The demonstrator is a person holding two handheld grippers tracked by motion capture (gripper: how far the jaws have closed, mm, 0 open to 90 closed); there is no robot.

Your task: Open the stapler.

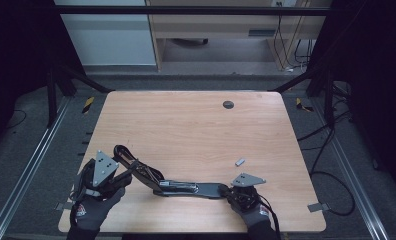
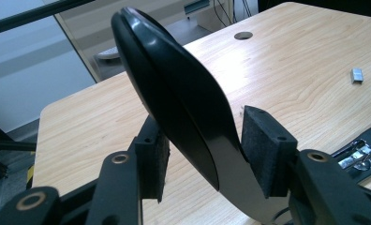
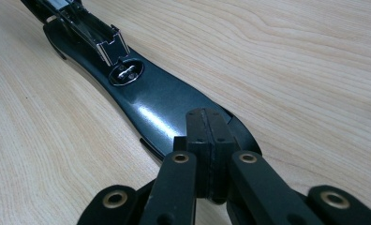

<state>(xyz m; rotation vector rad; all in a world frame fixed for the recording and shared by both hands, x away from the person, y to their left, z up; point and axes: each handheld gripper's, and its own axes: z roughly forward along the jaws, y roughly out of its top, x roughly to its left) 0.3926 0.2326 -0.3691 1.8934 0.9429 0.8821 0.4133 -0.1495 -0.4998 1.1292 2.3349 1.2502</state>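
A large black stapler lies swung wide open on the pale wooden table, near its front edge, between the person's two gloved hands. Its black base plate rests flat on the table, pointing toward the right claw. Its curved black top arm is raised and tilted away from the base, on the left side.

The staple magazine, a long metal channel, lies exposed along the base. Whether any staples sit in it cannot be told. One small grey strip of staples lies loose on the table, apart from the stapler, just behind the right claw.

Left claw: its two padded jaws stand either side of the raised top arm. The right-hand pad touches the arm's edge; the other stands just beside it, and contact there cannot be confirmed.

Right claw: jaws pressed together, pads meeting, at the near tip of the base plate. Whether they pinch its edge cannot be told.

A dark round grommet hole sits near the table's far edge.
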